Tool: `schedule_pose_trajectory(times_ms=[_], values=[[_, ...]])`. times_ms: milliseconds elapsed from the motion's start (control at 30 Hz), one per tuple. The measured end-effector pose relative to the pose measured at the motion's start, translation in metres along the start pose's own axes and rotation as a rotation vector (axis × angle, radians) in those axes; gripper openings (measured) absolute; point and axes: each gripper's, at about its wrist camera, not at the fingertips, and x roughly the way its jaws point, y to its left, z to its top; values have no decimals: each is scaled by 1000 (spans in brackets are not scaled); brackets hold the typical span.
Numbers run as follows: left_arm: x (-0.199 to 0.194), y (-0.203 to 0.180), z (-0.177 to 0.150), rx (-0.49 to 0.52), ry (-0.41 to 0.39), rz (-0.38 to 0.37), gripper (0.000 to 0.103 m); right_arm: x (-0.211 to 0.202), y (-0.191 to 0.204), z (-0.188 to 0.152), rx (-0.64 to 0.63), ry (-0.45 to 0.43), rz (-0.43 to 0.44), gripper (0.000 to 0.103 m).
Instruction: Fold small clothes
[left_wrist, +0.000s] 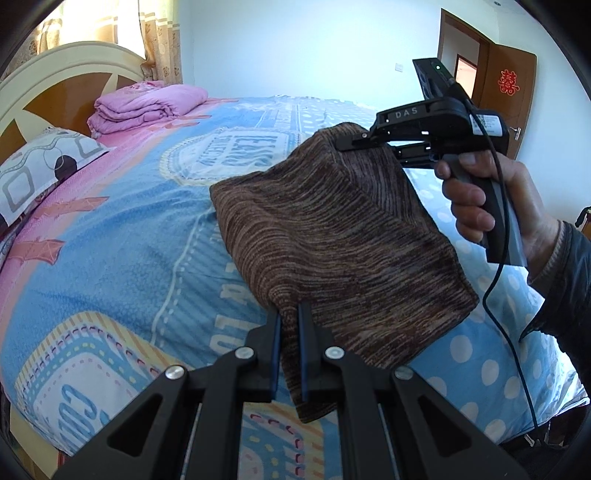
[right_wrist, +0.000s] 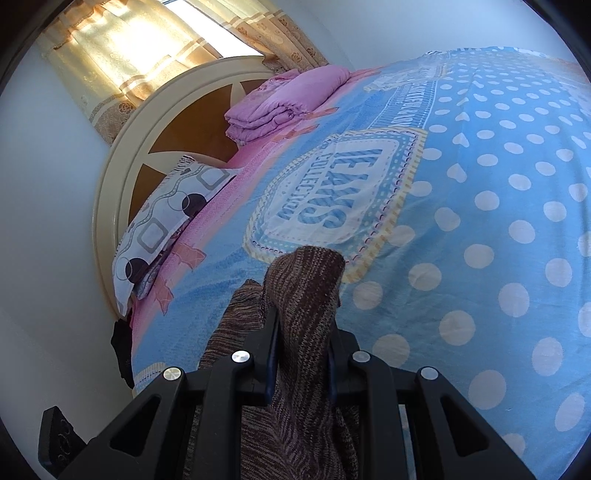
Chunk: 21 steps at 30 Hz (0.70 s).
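garment: I've got the brown knit garment hanging in the air over the bed, stretched between my two grippers, one edge trailing on the cover.
feel: soft, floppy, light I'd guess; the fuzzy knit shouldn't slip, but it sags wherever nothing holds it.
where to grab: corners or hems, like now, so the fold line stays straight.
left gripper: pressed together on the near corner.
right gripper: pinching a thicker bunch at the far corner, so its jaws sit a bit apart.
pose: both tilted downward; the person's hand wraps the right handle, cable dangling below.
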Motion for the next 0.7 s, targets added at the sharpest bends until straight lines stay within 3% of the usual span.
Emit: schedule_pose_trajectory(times_ms=[533, 700], values=[[20, 7, -18, -24, 45, 0, 10, 23, -25, -7, 53, 36, -90, 21], [22, 9, -23, -33, 39, 3, 17, 33, -37, -12, 83, 69, -134, 23]])
